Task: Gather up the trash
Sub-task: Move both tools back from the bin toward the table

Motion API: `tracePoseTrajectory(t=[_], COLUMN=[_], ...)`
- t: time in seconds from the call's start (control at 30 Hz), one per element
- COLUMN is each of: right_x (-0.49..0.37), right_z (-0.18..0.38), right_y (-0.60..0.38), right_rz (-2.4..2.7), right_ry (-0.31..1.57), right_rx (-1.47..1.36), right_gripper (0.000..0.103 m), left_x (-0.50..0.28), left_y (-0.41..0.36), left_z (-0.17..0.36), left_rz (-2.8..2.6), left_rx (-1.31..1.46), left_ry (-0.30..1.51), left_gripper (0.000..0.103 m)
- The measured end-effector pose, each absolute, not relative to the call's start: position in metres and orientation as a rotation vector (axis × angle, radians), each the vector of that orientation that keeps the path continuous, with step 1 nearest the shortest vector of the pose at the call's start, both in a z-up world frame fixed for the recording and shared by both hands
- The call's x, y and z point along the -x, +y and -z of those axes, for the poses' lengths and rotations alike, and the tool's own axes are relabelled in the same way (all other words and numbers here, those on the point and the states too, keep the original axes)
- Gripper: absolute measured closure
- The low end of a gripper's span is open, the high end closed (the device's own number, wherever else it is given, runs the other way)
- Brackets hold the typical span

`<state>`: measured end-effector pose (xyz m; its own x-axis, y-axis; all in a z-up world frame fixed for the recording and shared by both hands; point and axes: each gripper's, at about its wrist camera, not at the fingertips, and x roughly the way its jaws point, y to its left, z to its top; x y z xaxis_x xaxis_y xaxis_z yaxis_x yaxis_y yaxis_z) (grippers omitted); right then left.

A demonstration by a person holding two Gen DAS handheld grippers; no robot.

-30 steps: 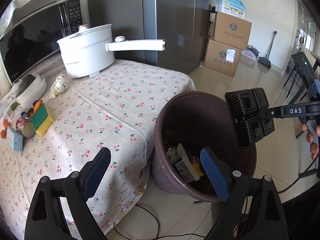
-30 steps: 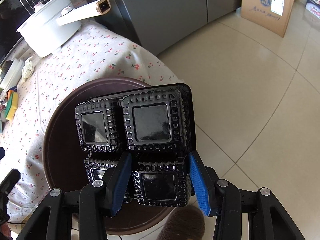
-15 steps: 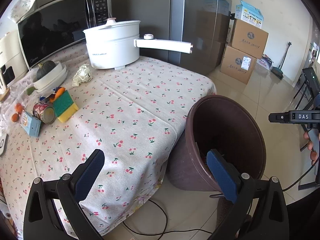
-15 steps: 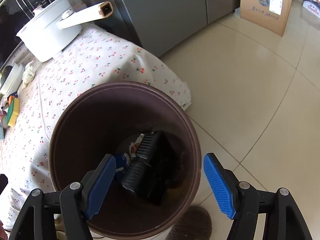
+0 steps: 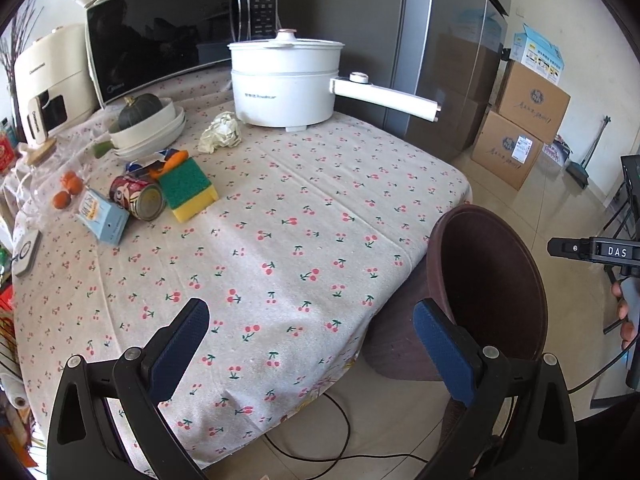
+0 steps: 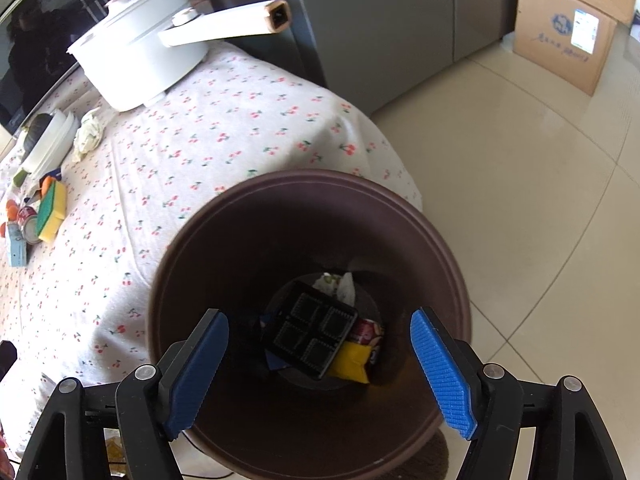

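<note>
A brown trash bin [image 6: 440, 264] stands on the floor against the table corner; it also shows in the left wrist view [image 5: 500, 280]. A black plastic tray [image 6: 310, 334] lies at its bottom on other wrappers. My right gripper [image 6: 320, 368] is open and empty above the bin mouth. My left gripper [image 5: 312, 352] is open and empty over the table's near edge. On the table lie a crumpled paper [image 5: 222, 133], a can [image 5: 140, 199], a small blue carton [image 5: 102, 216] and a green-yellow sponge [image 5: 188, 190].
A white electric pot [image 5: 288, 84] with a long handle, a microwave [image 5: 168, 28], stacked bowls with a squash [image 5: 148, 126] and small oranges [image 5: 68, 190] are on the cherry-print tablecloth [image 5: 304, 216]. Cardboard boxes [image 5: 520, 128] and a fridge [image 5: 440, 40] stand behind. A cable lies on the floor.
My right gripper opened and dropped the black tray into the bin. My left gripper swung left from the bin toward the table.
</note>
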<state>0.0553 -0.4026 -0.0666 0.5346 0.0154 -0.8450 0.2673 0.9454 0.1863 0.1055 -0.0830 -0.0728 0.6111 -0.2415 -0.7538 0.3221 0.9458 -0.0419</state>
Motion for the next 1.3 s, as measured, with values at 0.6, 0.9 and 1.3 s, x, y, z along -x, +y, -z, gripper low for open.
tracePoseTrajectory(t=[0.6, 0.9, 1.3], right_x=[-0.113, -0.147, -0.195], right_z=[0.054, 0.055, 0.070], right_y=[-0.278, -0.215, -0.155], right_rz=[-0.014, -0.083, -0.138], right_ry=[0.984, 0.972, 0.968], right_rx=[-0.198, -0.153, -0.111], right_gripper=[0.020, 0.016, 0.015], left_x=[-0.124, -0.142, -0.215], left_y=[0.027, 0.080, 0.138], left_z=[0.066, 0.072, 0.078], left_rz=[0.099, 0.008, -0.079], left_rx=[0.053, 0.116, 0.265], left_ry=[0.886, 0.919, 0.929], left_gripper=[0.000, 0.000, 0.000])
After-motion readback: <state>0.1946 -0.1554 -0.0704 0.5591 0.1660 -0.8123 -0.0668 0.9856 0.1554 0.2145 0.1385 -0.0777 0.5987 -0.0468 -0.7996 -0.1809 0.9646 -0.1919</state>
